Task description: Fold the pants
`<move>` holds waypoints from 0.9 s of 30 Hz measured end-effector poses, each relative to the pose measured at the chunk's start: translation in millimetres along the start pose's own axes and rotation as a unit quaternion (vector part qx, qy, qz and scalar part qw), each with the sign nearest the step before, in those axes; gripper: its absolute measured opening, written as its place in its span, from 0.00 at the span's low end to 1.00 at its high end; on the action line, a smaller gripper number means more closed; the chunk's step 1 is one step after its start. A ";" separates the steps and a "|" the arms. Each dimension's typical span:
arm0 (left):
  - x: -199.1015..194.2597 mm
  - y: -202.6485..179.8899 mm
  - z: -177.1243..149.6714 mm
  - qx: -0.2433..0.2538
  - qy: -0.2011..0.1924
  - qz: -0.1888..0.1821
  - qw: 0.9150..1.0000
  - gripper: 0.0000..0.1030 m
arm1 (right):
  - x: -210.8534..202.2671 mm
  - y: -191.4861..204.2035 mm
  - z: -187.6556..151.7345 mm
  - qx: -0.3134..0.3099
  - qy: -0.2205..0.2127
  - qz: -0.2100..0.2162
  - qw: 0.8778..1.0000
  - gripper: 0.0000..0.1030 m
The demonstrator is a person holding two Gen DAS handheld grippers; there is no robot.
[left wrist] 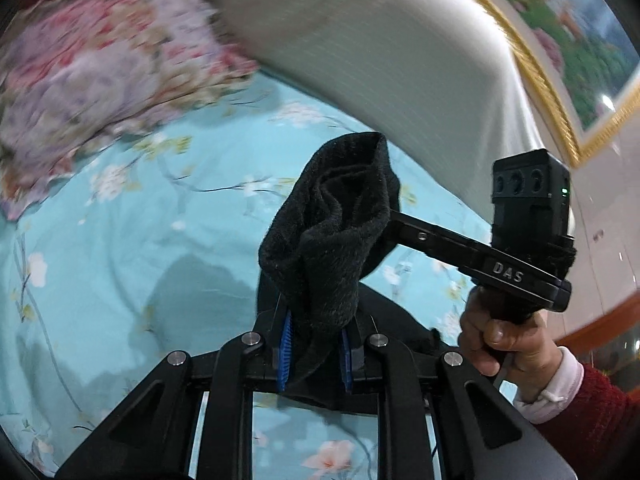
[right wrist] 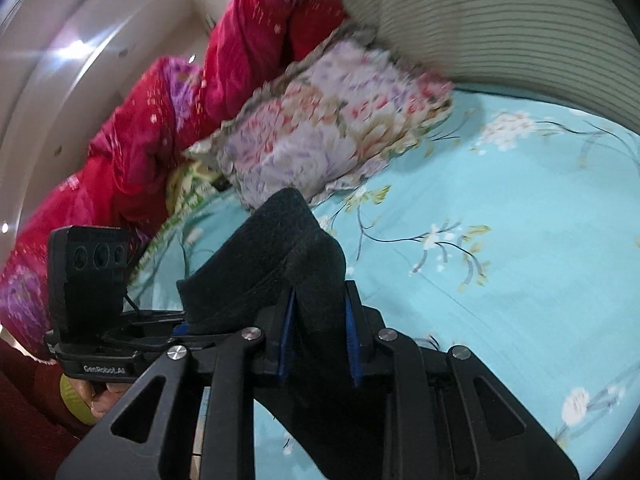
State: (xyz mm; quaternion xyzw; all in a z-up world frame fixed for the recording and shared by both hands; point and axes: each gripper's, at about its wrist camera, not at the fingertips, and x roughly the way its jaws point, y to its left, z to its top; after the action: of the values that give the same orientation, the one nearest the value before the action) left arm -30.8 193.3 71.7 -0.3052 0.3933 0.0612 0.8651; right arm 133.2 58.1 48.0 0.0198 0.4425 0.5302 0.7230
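The black fuzzy knit pants (left wrist: 326,232) hang bunched above the turquoise floral bedsheet (left wrist: 120,260) — pinched between the blue pads of both the left gripper (left wrist: 316,350) and the right gripper (right wrist: 320,336), each clamped on the cloth.

Each fisheye sits just behind its own fingers, looking forward and down onto the bed (left wrist: 120,240). The left view faces right across the turquoise sheet toward the right hand-held gripper (left wrist: 390,216), which is close, with the wall picture (left wrist: 560,40) behind. The right view faces left toward the left hand-held gripper (right wrist: 180,326). Both share the floral pillow (right wrist: 332,120) (blurred in the left view), the striped cushion (left wrist: 380,40) and the black pants (right wrist: 280,264).
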 end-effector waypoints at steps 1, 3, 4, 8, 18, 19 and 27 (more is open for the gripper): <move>-1.0 -6.7 -2.4 0.007 0.001 -0.002 1.000 0.18 | -7.0 -0.9 -2.6 0.003 -0.007 -0.001 1.000 0.23; 1.3 -28.2 -5.9 0.031 0.004 -0.010 0.999 0.18 | -26.8 -3.4 -11.6 0.011 -0.024 -0.005 1.000 0.23; -0.9 -34.1 -9.6 0.039 0.006 -0.013 0.999 0.18 | -34.3 -4.6 -15.2 0.014 -0.030 -0.007 0.999 0.23; 5.5 -71.2 -17.4 0.075 0.015 -0.031 0.997 0.18 | -68.4 -13.3 -33.2 0.033 -0.058 -0.017 0.998 0.22; 37.3 -150.0 -49.9 0.153 0.057 -0.059 0.985 0.18 | -143.8 -38.8 -90.9 0.095 -0.119 -0.053 0.987 0.18; 40.4 -157.2 -53.9 0.161 0.060 -0.061 0.983 0.18 | -149.1 -40.0 -96.1 0.099 -0.124 -0.057 0.986 0.18; 72.5 -199.7 -86.7 0.223 0.092 -0.053 0.969 0.18 | -179.9 -62.7 -141.4 0.145 -0.156 -0.080 0.974 0.17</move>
State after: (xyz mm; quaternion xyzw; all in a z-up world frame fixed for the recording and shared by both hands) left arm 32.0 -27.3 71.7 -0.1288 0.4582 -0.1023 0.8735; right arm 78.4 -172.7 42.2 0.1718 0.3967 0.3913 0.8124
